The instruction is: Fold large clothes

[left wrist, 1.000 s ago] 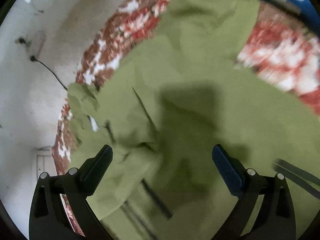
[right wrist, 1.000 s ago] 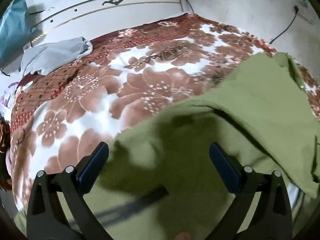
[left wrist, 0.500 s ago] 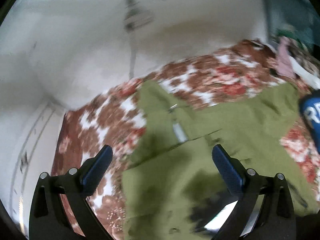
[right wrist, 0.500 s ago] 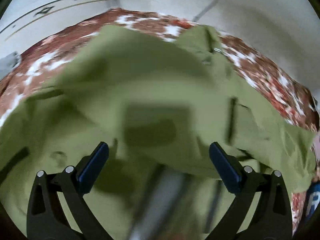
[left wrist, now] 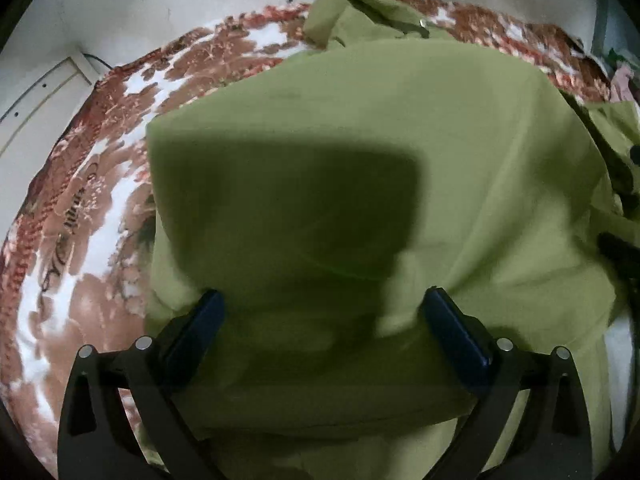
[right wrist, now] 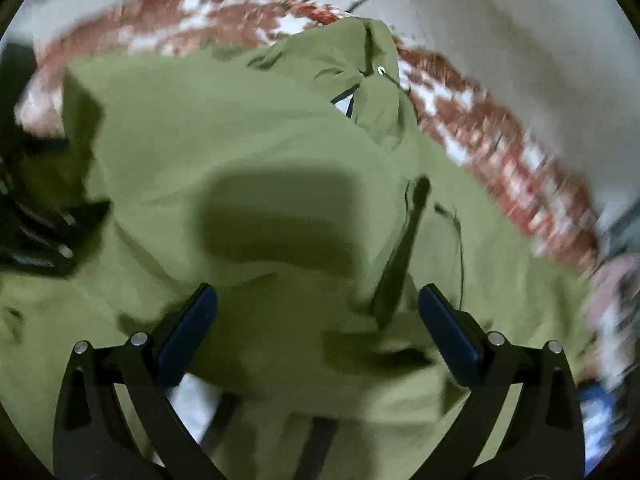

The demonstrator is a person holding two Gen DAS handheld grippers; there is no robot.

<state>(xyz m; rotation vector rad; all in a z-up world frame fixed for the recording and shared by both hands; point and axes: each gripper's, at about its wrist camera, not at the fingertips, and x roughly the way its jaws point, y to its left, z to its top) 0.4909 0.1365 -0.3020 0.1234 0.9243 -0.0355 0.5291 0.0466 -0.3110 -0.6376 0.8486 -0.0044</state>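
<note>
**Left wrist view: olive garment spread over the floral bedspread, both jaws wide apart**

Left wrist view shows an olive-green garment (left wrist: 400, 128) lying across a red, brown and white floral bedspread (left wrist: 92, 184), folded into a broad panel with a straight edge on its side toward the bare blanket. The left gripper (left wrist: 322, 320) hovers over the near part of the cloth, its jaws standing wide apart with fabric visible between them but nothing clamped. A boxy shadow falls on the garment just beyond the fingertips. A crumpled part with a small metal snap (left wrist: 422, 22) lies at the garment's far end, near the pale wall (left wrist: 160, 4).

From the right wrist view, which is motion-blurred, the right gripper (right wrist: 318, 314) also hangs over the garment (right wrist: 240, 120), jaws spread and gripping nothing. Dark seams run through the cloth beside its right finger.
</note>
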